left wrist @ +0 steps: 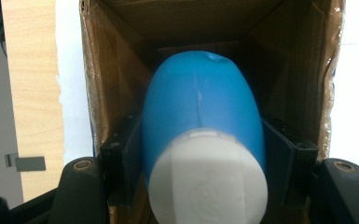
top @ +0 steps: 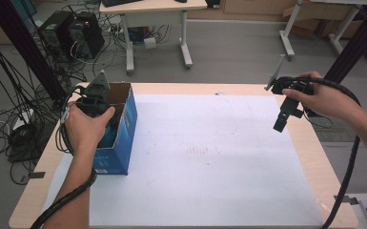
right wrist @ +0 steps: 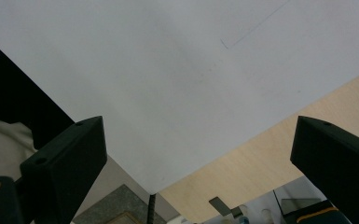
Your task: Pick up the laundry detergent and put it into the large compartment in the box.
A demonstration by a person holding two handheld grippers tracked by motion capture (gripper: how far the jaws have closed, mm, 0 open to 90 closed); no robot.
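Note:
A blue-sided cardboard box [top: 124, 138] stands open at the table's left side. My left gripper [top: 97, 102] reaches down into it from above, held in a hand. In the left gripper view the jaws [left wrist: 203, 135] are shut on a blue bottle [left wrist: 200, 93] with a white cap [left wrist: 207, 182]; the bottle points into the box, between its brown inner walls [left wrist: 116, 70]. My right gripper [top: 286, 117] hangs in the air over the table's right side. Its fingers [right wrist: 70, 158] stand wide open with nothing between them [right wrist: 200, 154].
A white sheet [top: 209, 157] covers most of the wooden table [top: 314, 152]. Behind the table are a desk [top: 152, 7], computer towers [top: 83, 33] and loose cables [top: 9, 129] on the floor. Black frame posts [top: 24, 43] rise at both far corners.

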